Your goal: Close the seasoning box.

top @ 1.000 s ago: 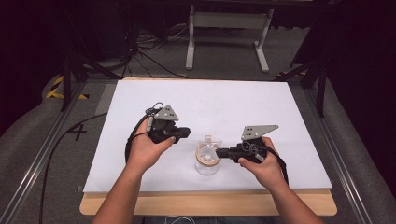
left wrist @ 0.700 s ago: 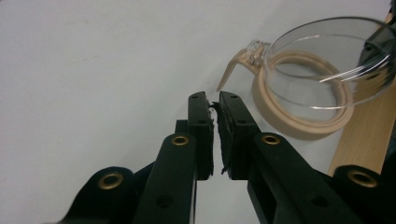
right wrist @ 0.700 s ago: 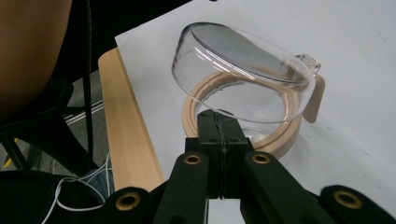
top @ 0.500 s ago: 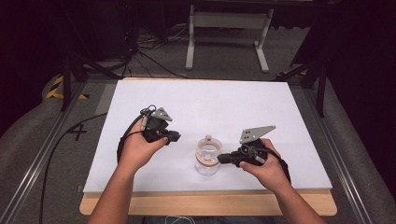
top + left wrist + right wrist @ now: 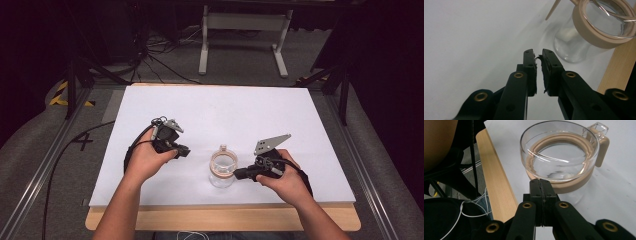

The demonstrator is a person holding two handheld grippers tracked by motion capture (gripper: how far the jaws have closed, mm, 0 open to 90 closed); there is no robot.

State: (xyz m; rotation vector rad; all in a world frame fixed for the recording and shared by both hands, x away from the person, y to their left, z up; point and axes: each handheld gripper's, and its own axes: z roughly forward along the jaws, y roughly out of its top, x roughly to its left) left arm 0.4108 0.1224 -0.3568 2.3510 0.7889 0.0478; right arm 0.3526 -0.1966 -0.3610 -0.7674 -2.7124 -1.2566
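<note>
A clear glass jar (image 5: 223,167) with a tan collar and a small handle stands upright near the front of the white sheet (image 5: 225,112). My right gripper (image 5: 236,174) is shut with nothing in it. In the right gripper view its tips (image 5: 540,181) sit right at the tan collar of the jar (image 5: 560,157). My left gripper (image 5: 186,151) is to the left of the jar and apart from it. In the left gripper view its jaws (image 5: 538,53) stand a narrow gap apart, holding nothing, and the jar (image 5: 576,47) is ahead to the right.
The wooden table edge (image 5: 225,219) runs just in front of the jar. Bare white sheet stretches behind and to both sides. Metal rails (image 5: 45,170) flank the table, and a stand (image 5: 240,35) and cables lie on the floor beyond.
My left hand and gripper have drawn away from the jar, to the left and nearer the front. The right gripper has stayed at the jar's right side, shifted only slightly.
</note>
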